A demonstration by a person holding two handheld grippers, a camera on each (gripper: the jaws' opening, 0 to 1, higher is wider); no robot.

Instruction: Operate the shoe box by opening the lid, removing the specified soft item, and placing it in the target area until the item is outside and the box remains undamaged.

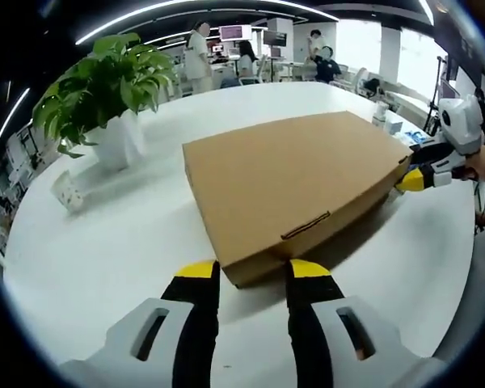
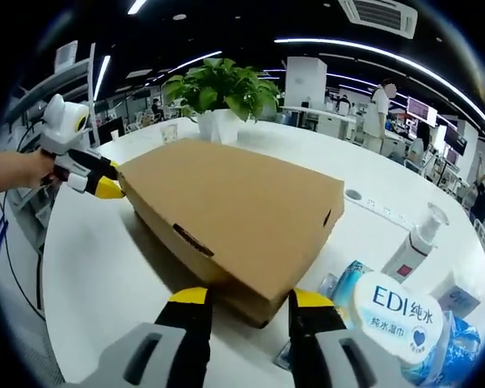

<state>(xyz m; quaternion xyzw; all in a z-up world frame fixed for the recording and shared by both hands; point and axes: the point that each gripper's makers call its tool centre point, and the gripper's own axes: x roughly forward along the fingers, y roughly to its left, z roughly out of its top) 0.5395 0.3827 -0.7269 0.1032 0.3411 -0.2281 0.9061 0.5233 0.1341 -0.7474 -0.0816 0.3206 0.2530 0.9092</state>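
Both hand-held grippers, left (image 1: 253, 273) and right (image 2: 248, 297), gape wide at opposite corners of the closed shoe box (image 1: 295, 186)

Flat brown cardboard shoe box (image 1: 291, 182), lid closed.

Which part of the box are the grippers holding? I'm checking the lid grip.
Each gripper straddles a corner of the closed cardboard box; whether they clamp it cannot be told.

potted plant (image 1: 105, 93) on white table (image 1: 105, 242), wipes pack (image 2: 400, 311), pump bottle (image 2: 416, 242)
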